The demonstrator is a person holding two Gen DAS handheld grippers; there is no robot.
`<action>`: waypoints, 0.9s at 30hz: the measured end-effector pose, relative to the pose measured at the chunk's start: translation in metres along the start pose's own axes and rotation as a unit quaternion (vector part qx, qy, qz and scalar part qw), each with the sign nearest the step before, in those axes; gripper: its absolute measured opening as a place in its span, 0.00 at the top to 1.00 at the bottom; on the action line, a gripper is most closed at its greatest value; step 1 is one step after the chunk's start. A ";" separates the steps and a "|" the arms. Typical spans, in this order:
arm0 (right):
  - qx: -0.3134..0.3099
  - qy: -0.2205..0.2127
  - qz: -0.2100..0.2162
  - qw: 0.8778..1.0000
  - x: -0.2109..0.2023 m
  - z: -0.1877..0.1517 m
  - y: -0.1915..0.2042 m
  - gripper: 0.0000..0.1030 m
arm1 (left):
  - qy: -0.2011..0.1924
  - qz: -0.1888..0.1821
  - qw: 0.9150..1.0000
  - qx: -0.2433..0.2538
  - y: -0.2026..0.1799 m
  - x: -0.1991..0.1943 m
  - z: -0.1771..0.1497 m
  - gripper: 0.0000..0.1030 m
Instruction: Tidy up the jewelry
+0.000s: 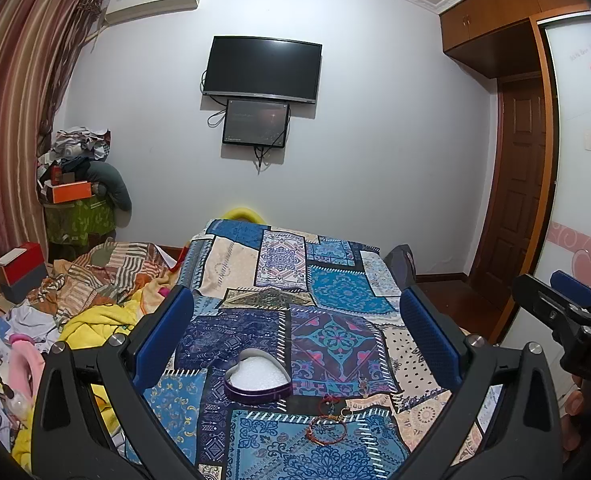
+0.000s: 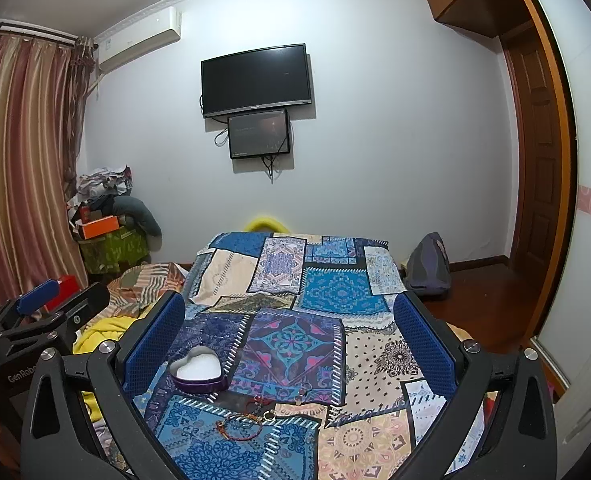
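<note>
A purple heart-shaped tin (image 1: 257, 380) with white foam inside lies open on the patterned blue cloth (image 1: 335, 288); it also shows in the right wrist view (image 2: 197, 369). A red string bracelet (image 1: 326, 431) lies in front of it, with small rings and a red cord (image 1: 331, 402) beside it. The bracelet (image 2: 239, 429) and a ring (image 2: 269, 415) show in the right wrist view. My left gripper (image 1: 297, 332) is open and empty above the tin. My right gripper (image 2: 289, 332) is open and empty, to the right of the left one.
A heap of yellow and striped bedding (image 1: 95, 300) lies left of the cloth. A red box (image 1: 19, 268) stands at the far left. A grey bag (image 2: 427, 264) sits on the wooden floor at the right. A TV (image 1: 261, 68) hangs on the far wall.
</note>
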State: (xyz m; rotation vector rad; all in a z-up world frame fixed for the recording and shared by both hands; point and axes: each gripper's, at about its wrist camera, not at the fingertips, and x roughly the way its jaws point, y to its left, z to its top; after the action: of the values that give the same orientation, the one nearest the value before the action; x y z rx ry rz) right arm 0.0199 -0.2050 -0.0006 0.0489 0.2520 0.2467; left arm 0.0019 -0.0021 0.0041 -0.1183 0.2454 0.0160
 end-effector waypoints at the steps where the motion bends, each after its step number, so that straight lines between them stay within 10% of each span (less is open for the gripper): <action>1: 0.000 0.001 0.000 1.000 0.001 0.000 0.000 0.00 | 0.001 0.000 1.000 0.000 0.000 0.000 0.001 0.00; 16: -0.010 0.072 -0.029 0.997 0.046 -0.030 -0.020 0.00 | 0.044 0.006 0.999 0.000 0.015 0.046 -0.018 0.00; 27: 0.002 0.219 -0.016 0.976 0.099 -0.082 -0.058 0.06 | 0.182 0.033 0.982 0.045 0.032 0.120 -0.075 0.00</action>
State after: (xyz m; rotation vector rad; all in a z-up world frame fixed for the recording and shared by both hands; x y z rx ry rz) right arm 0.1057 -0.2355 -0.1080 -0.0066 0.6915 0.2236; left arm 0.0995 0.0212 -0.1007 -0.0219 0.6152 0.0483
